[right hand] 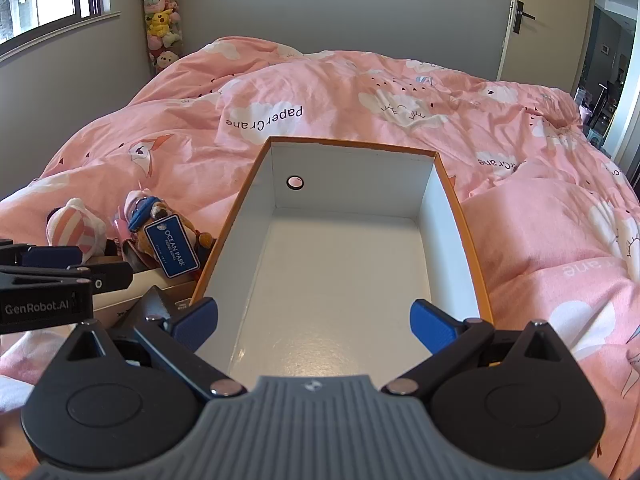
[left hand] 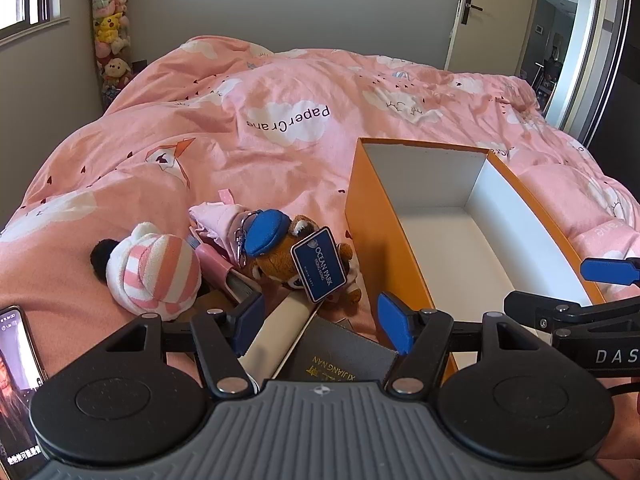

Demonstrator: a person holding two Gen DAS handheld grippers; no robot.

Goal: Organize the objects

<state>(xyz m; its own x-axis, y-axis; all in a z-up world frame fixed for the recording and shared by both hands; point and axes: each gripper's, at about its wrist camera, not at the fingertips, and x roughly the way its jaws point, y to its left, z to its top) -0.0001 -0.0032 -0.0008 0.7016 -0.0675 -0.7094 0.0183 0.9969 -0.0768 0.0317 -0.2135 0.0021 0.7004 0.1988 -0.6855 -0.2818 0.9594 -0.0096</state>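
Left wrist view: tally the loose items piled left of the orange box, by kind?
Plush toys: 2, striped pink-and-white plush and brown bear with tag
Booklets: 2, dark passport-style booklet and cream booklet
Phones: 1, phone
Total: 5. More lies under the pile; I cannot tell what. Orange box excluded.

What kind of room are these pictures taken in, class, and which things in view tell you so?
Most likely a bedroom: a bed under a pink duvet, a column of plush toys in the corner, and a door by the wall.
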